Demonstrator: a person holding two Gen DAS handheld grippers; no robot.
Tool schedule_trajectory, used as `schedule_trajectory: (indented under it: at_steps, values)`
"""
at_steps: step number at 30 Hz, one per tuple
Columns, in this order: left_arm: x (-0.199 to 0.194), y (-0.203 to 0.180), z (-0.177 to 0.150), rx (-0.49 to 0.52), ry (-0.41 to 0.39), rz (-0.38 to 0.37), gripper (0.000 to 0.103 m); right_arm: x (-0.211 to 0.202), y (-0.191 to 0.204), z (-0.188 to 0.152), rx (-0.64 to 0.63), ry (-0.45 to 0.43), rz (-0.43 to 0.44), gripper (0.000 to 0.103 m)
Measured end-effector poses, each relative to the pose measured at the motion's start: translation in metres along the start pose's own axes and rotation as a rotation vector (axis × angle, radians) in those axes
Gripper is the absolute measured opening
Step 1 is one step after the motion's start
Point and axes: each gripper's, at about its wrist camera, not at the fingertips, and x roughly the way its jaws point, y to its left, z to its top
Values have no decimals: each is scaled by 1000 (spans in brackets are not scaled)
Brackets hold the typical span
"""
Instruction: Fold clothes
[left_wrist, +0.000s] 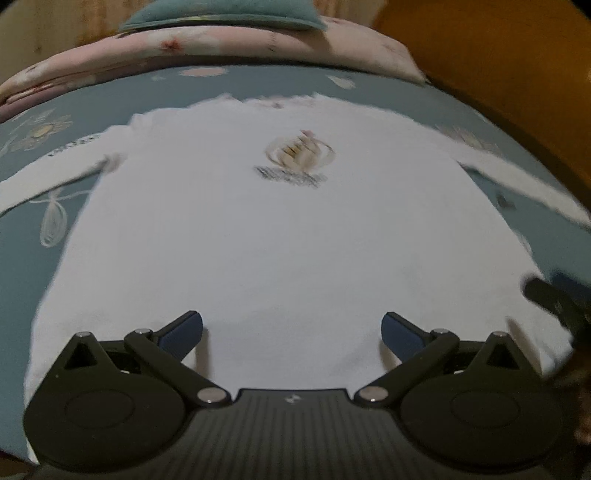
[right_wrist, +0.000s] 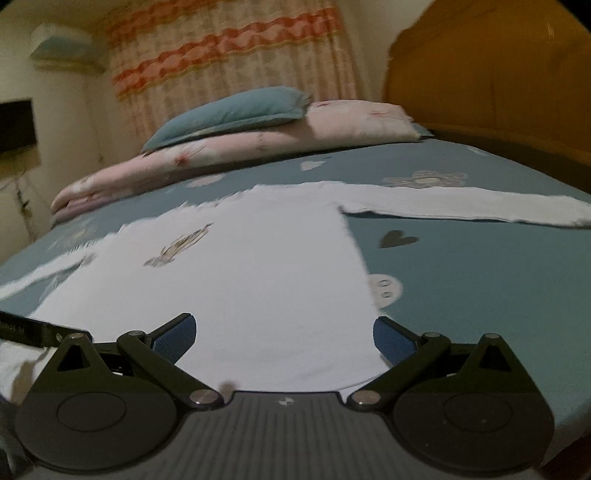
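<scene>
A white long-sleeved shirt (left_wrist: 280, 236) lies flat, front up, on a blue patterned bed sheet (left_wrist: 22, 251), sleeves spread to both sides. A small crest print (left_wrist: 295, 158) marks its chest. My left gripper (left_wrist: 291, 332) hovers open over the shirt's lower hem, nothing between its blue pads. In the right wrist view the same shirt (right_wrist: 236, 273) stretches away, its right sleeve (right_wrist: 469, 206) lying out across the sheet. My right gripper (right_wrist: 284, 338) is open above the hem's right corner. The right gripper's dark body (left_wrist: 554, 299) shows at the left view's right edge.
A folded pink floral quilt (right_wrist: 236, 155) with a teal pillow (right_wrist: 232, 110) on top lies across the bed's far end. An orange-brown wooden headboard (right_wrist: 491, 81) stands at the right. A patterned curtain (right_wrist: 229, 51) hangs behind. The left gripper's dark bar (right_wrist: 40, 334) pokes in at left.
</scene>
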Motion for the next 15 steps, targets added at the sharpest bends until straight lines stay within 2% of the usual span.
schedule_trajectory:
  at_steps: [2,4,6,9,12,15]
  values:
    - [4,-7,-11,32,6,26,102,-2,8,-2,-48,-4,1,103]
    - [-1,-10,-19,34,-29,40,102,-4,16,-4,-91,-7,1,103]
    - [-5,-10,-23,27,-18,35,102,-3,20,-7,-124,0,-3,103]
    - [-13,-14,-30,71,-13,33,102,2,23,-10,-154,41,-13,103]
    - [-21,-13,-31,98,-19,23,102,10,23,-14,-158,99,-26,103]
    - [-25,-3,-19,107,-70,58,102,11,26,-17,-184,106,-38,103]
